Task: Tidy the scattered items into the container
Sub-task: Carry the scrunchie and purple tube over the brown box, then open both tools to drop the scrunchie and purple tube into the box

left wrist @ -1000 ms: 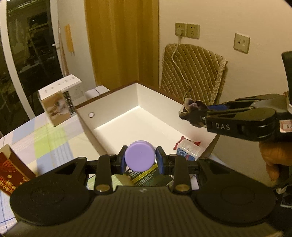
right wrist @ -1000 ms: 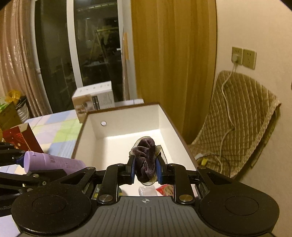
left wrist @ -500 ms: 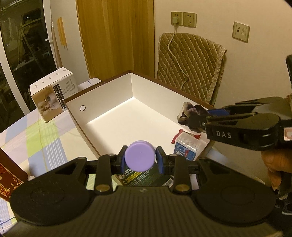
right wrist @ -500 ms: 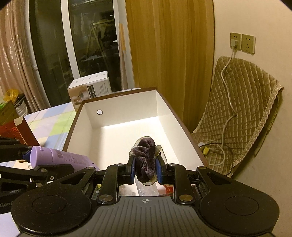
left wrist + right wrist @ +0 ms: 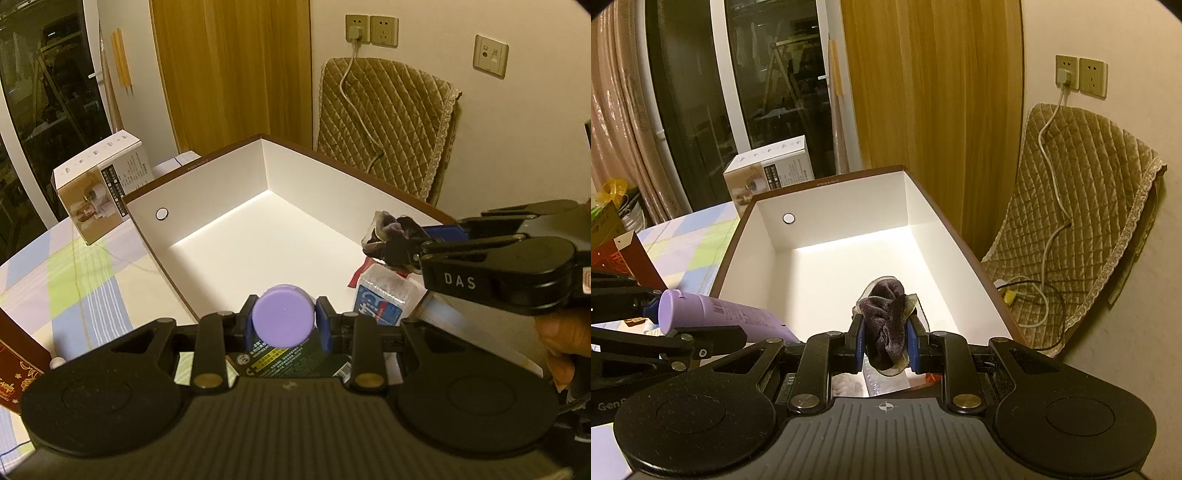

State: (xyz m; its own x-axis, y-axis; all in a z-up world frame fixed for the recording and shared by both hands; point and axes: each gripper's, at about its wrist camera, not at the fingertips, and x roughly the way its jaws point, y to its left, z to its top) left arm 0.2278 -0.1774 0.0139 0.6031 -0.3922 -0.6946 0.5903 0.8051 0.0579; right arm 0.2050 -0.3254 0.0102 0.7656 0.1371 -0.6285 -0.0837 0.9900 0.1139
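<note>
Left gripper (image 5: 283, 320): clenched on the bottle (image 5: 283, 320), pads on either side just below the cap.
Right gripper (image 5: 885, 343): clenched on the cloth (image 5: 886, 328), a dark bundle squeezed between the blue pads.
Bottle: lilac, round cap facing the left camera; seen from the right wrist as a long tube lying nearly level, held above the near left rim of the box (image 5: 221, 177).
Cloth: held above the near right part of the box, over the packets.
Box: white inside, brown rim, mostly bare floor toward the far end; a blue-and-white packet (image 5: 380, 299) and a red wrapper (image 5: 360, 271) lie at the near right.
Bottle handling: likely rigid plastic, smooth and a little slippery, moderate weight if filled; grip near the cap leaves the long body hanging out, so probably prone to pivot. Best taken nearer mid-body.
Cloth handling: soft, light, limp, not fragile; any pinch on the bunched middle serves, loose edges likely to droop and snag on release.
Release spot: bare far floor, judged roomy enough for both.
Other: carton (image 5: 99, 188) far left on the checked tablecloth (image 5: 74, 280).
</note>
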